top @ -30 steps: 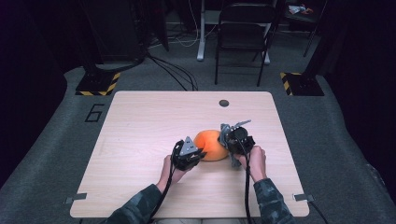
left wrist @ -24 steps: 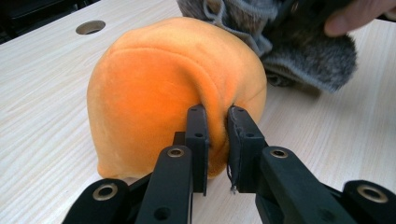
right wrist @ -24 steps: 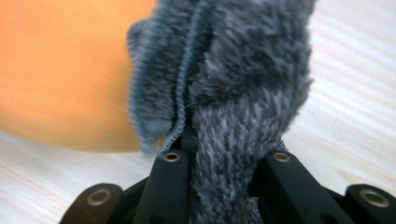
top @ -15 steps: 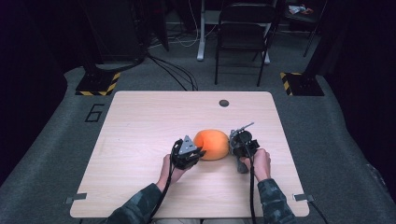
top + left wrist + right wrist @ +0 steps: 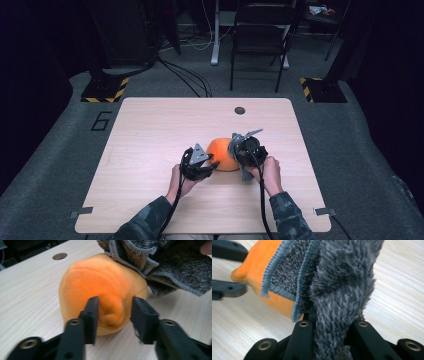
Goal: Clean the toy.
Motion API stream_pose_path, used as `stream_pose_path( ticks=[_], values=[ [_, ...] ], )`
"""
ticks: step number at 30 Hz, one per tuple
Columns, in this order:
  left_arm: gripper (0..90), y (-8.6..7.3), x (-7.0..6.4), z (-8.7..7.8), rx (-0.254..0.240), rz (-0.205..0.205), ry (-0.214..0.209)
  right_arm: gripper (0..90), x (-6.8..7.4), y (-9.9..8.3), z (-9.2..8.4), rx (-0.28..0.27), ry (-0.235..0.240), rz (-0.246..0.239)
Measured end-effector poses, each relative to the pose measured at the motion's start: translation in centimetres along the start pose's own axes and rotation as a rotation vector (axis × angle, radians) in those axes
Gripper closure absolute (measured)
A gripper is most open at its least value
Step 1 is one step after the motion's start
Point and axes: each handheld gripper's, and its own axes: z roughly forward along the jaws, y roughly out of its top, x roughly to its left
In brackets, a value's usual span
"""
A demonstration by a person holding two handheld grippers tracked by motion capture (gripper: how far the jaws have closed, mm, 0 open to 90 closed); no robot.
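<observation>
Change: left gripper [image 5: 113, 315] jaws have just been opening, letting go of the orange plush [image 5: 100, 290].
Plush: on the worktop [image 5: 150, 140], between those half-open jaws.
Right gripper [image 5: 332, 325]: jaws clamped on grey cloth [image 5: 342, 277], wiping can go on.

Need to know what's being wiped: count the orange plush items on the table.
1: the orange plush lies near the table's middle, between both grippers, with the grey cloth draped against it. Nothing seems hidden.
</observation>
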Motion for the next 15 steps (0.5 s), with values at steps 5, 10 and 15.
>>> stream_pose_path(
  ticks=[5,10,15],
  values=[
    [45.7,-0.7,-0.1,0.9,0.044,-0.011,0.023,77.0,-0.9,-0.1,0.2,-0.022,0.03,0.044],
    [66.7,-1.0,-0.5,1.5,0.011,-0.009,0.052,77.0,-0.9,-0.3,0.3,-0.041,0.026,0.037],
    [80.9,-0.9,-0.1,1.1,-0.018,-0.042,0.035,77.0,-1.3,-0.2,-0.2,-0.063,0.054,0.066]
  ],
)
